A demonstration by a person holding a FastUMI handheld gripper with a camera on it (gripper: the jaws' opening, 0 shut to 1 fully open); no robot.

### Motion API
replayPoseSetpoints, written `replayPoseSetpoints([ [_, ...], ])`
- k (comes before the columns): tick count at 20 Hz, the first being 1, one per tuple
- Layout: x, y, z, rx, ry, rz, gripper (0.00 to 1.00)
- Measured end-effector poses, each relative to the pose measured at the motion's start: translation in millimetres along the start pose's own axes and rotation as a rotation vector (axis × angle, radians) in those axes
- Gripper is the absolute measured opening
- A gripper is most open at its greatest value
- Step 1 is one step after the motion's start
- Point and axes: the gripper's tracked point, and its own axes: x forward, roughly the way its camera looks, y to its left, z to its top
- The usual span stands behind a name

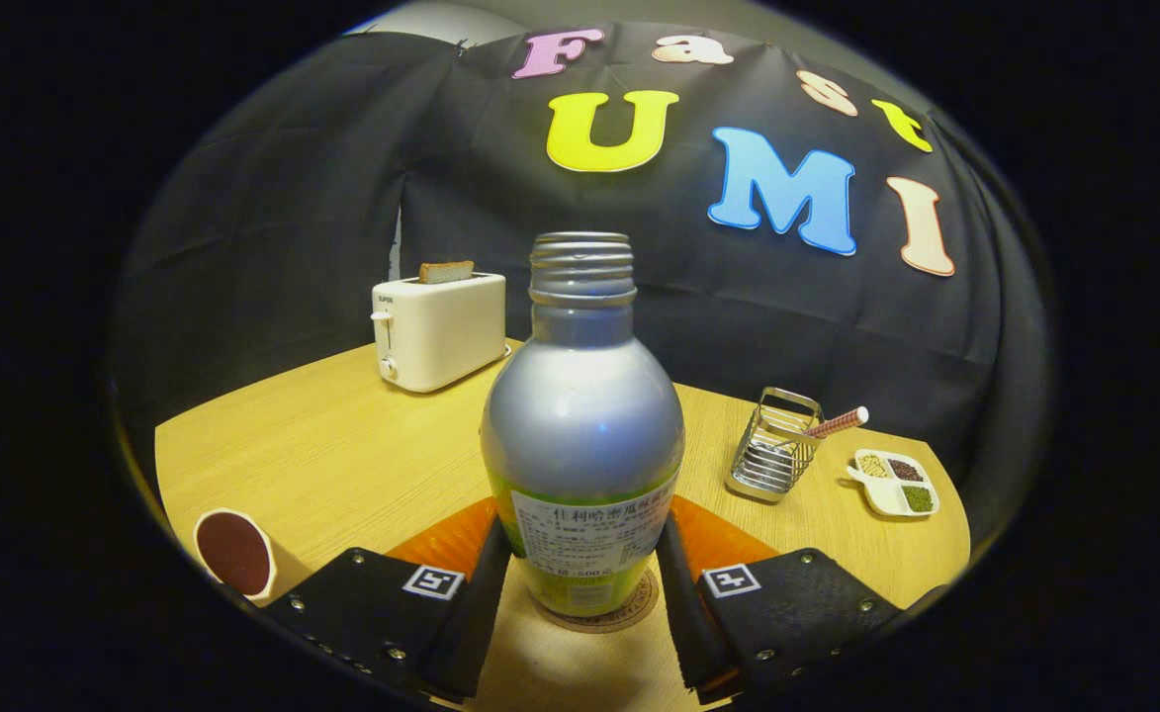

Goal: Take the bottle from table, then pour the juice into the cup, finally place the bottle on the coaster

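A silver bottle with a green and white label stands upright, its threaded neck uncapped. Its base rests on a round brown coaster on the wooden table. My gripper has one finger on each side of the bottle's lower body, and both press against the label. A white cup holding dark red juice stands to the left of the left finger, near the table's front edge.
A white toaster with a slice of bread in it stands at the back left. To the right beyond the fingers are a wire basket with a striped straw and a small divided dish of grains.
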Motion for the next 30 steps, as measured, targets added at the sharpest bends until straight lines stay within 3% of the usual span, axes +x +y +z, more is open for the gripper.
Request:
replayPoseSetpoints([
  [18, 25.3, -17.3, -21.6, 0.063, 0.014, -0.012, 0.8],
  [21, 20.3, -16.0, -25.4, 0.064, 0.02, -0.006, 0.86],
  [22, 16.4, -17.1, -23.5, 0.063, 0.018, -0.007, 0.99],
  [30, -29.9, -17.7, 16.9, 0.068, -0.074, -0.045, 0.99],
])
